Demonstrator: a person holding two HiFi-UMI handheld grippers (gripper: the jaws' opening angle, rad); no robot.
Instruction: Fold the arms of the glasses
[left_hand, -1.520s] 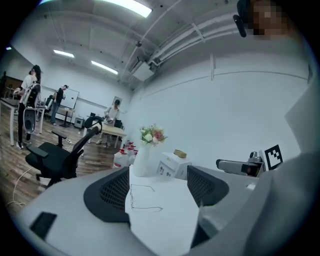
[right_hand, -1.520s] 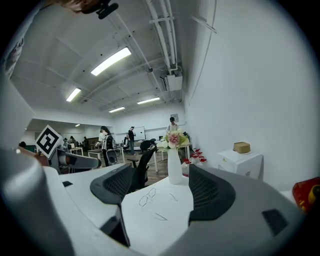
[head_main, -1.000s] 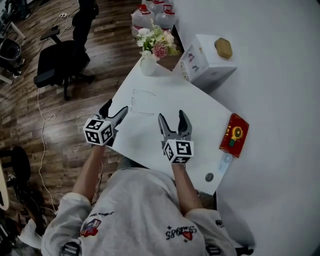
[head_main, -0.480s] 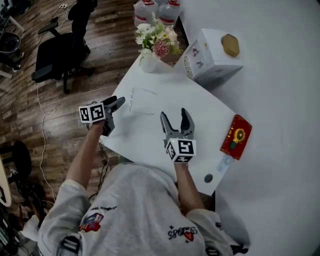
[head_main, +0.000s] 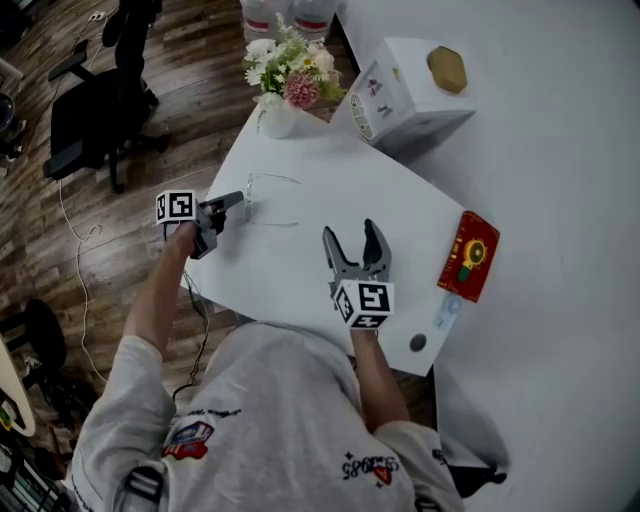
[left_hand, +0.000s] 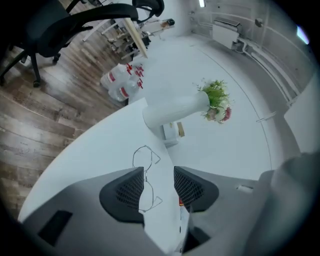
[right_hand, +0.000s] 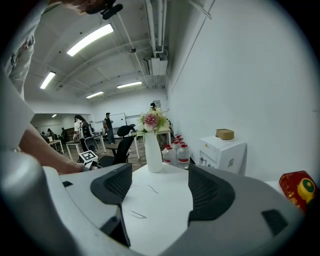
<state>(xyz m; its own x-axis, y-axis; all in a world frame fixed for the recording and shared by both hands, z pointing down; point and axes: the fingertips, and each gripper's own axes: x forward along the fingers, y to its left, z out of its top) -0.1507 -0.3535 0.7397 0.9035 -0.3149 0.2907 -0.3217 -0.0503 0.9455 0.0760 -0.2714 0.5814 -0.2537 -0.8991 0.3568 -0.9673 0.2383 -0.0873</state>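
Wire-framed glasses (left_hand: 145, 172) lie on the white table (head_main: 330, 180), arms unfolded, right between the jaws of my left gripper (left_hand: 157, 182). Those jaws are closing but not yet pinching the frame. My right gripper (right_hand: 160, 192) hangs wide and empty, the glasses ahead to its left.

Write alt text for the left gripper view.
The left gripper is closing its jaws around thin-framed glasses lying on a white table, one lens between them. Beyond stands a white vase of flowers, with wood floor and water bottles past the table's edge.
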